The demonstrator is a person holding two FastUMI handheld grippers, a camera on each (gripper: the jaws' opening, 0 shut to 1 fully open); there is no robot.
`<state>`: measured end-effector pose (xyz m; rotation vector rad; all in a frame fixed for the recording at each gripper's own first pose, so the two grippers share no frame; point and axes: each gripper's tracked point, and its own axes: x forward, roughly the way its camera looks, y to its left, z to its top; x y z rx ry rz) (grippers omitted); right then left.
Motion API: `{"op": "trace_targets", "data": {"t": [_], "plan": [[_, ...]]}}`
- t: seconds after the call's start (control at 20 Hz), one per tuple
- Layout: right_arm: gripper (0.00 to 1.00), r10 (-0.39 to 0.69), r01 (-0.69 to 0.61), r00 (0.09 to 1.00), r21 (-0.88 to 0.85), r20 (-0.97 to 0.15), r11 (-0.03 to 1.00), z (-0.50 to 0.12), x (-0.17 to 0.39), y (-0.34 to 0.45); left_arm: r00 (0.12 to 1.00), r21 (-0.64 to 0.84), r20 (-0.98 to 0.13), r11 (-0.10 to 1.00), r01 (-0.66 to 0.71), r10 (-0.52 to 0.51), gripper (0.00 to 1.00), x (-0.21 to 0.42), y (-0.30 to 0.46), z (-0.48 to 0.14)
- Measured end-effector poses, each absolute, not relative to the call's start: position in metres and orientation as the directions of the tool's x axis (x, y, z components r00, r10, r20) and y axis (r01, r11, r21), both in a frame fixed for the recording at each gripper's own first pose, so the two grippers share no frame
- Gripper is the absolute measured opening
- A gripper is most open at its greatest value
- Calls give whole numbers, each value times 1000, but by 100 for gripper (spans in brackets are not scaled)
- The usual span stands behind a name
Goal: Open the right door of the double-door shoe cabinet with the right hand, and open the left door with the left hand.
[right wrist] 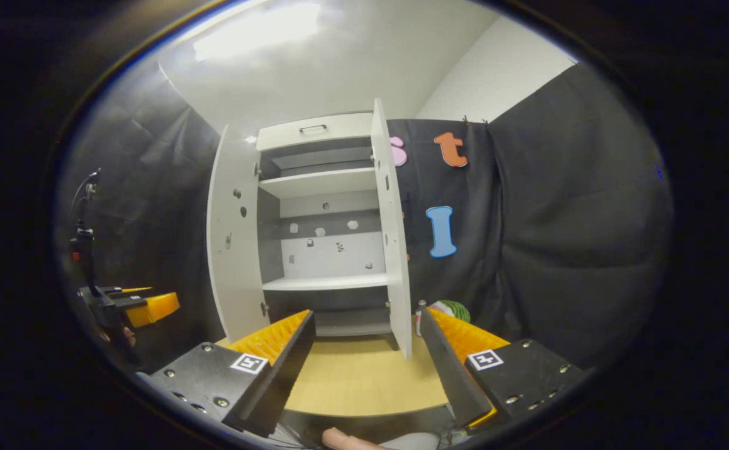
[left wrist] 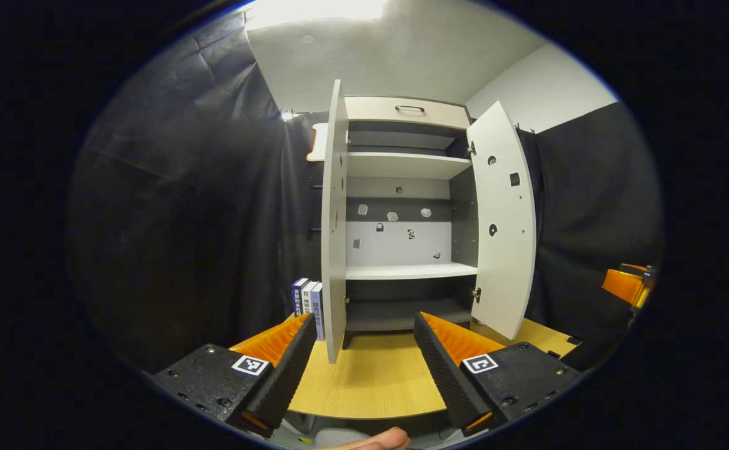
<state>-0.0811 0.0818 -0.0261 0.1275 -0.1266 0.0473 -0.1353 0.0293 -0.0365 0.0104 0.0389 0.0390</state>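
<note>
The white double-door shoe cabinet (left wrist: 402,165) stands on the far side of a wooden table with both doors swung out. In the left gripper view its left door (left wrist: 334,219) is seen almost edge-on and its right door (left wrist: 503,219) faces me. My left gripper (left wrist: 362,322) is open, a short way in front of the cabinet, holding nothing. In the right gripper view the left door (right wrist: 233,250) shows its inner face and the right door (right wrist: 396,231) is edge-on. My right gripper (right wrist: 364,319) is open too and apart from both doors. Bare shelves (right wrist: 324,282) show inside.
The wooden table (left wrist: 371,375) spreads under both grippers. Several books (left wrist: 308,303) stand left of the cabinet, and a striped green ball (right wrist: 453,309) lies to its right. A drawer with a handle (left wrist: 408,109) tops the cabinet. Black cloth walls close in on both sides.
</note>
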Motion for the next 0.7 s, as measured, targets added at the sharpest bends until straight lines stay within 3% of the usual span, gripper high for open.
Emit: {"op": "trace_targets", "data": {"t": [0.2,0.25,0.7], "plan": [[96,58,-70,990,88,125,994,-30,-81,93,998,-8,-47,999,-36,36,97,-130,32,-42],[100,61,-72,991,84,122,994,-32,-81,95,998,-19,-50,999,-43,42,97,-129,36,-42],[100,68,-79,989,78,129,994,-32,-81,102,998,-12,-34,998,-59,59,96,-130,43,-34]]}}
